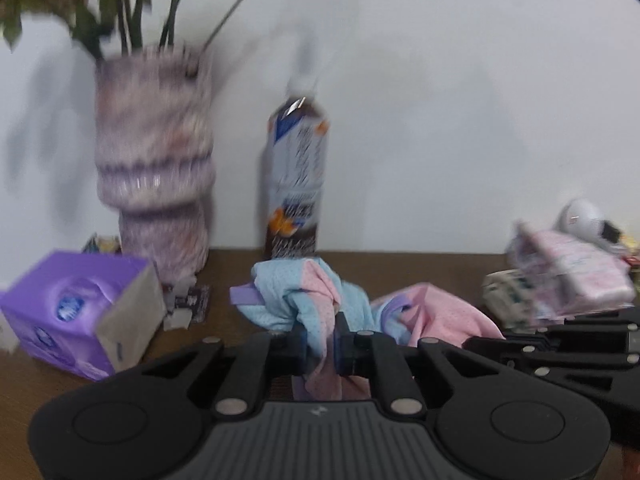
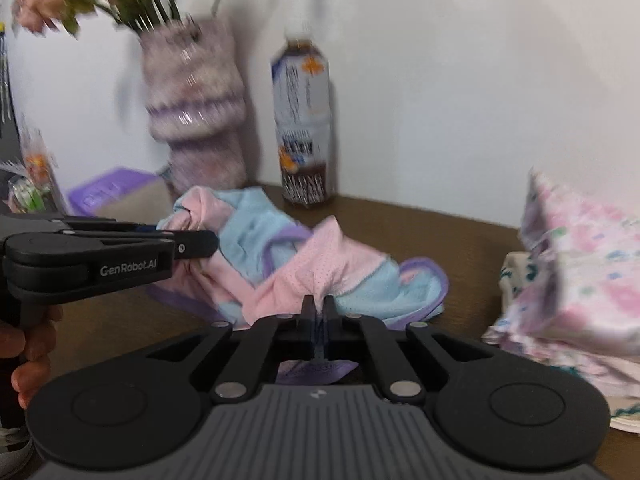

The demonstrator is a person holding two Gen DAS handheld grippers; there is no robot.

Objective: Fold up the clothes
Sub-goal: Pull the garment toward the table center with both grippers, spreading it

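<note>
A crumpled pink, light-blue and lilac garment (image 1: 316, 304) (image 2: 288, 256) lies bunched on the brown table (image 1: 224, 276) (image 2: 400, 216). My left gripper (image 1: 320, 340) is shut on a twisted fold of it near the cloth's left end; the same gripper shows from the side in the right wrist view (image 2: 196, 242). My right gripper (image 2: 319, 308) is shut on a pink fold near the cloth's right part, and its black body shows in the left wrist view (image 1: 568, 340). A person's hand (image 2: 28, 344) holds the left gripper's handle.
Against the white wall stand a lilac vase with flowers (image 1: 154, 168) (image 2: 196, 100) and a labelled drink bottle (image 1: 296, 176) (image 2: 304, 120). A purple tissue box (image 1: 80, 312) (image 2: 116, 194) lies at the left. A stack of floral folded cloths (image 1: 568, 280) (image 2: 576, 272) sits at the right.
</note>
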